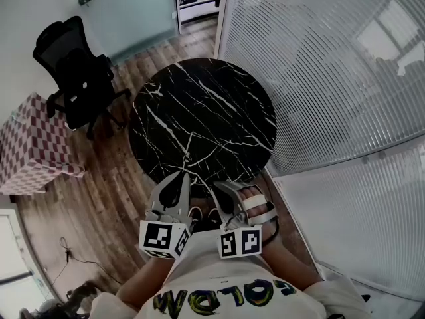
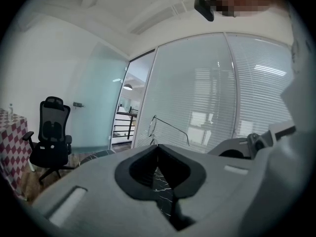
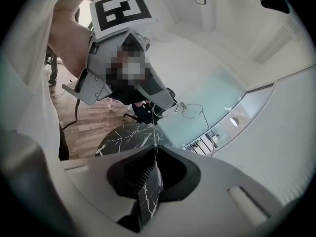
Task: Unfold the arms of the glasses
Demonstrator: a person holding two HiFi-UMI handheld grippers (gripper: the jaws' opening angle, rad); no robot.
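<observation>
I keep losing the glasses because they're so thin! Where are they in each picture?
Head view: glasses low centre, a faint wire at the near edge of the black marble table.
Left gripper view: glasses near the middle, a little below it.
Right gripper view: glasses just right of the middle.
Shared landmark: that black marble table, in all three.

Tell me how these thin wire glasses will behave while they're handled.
The glasses look light: bare thin wire rims. The arm pinched in the right gripper is hair-thin, so it probably bends easily. Held only by the left gripper and that arm, they may twist if pulled hard.
</observation>
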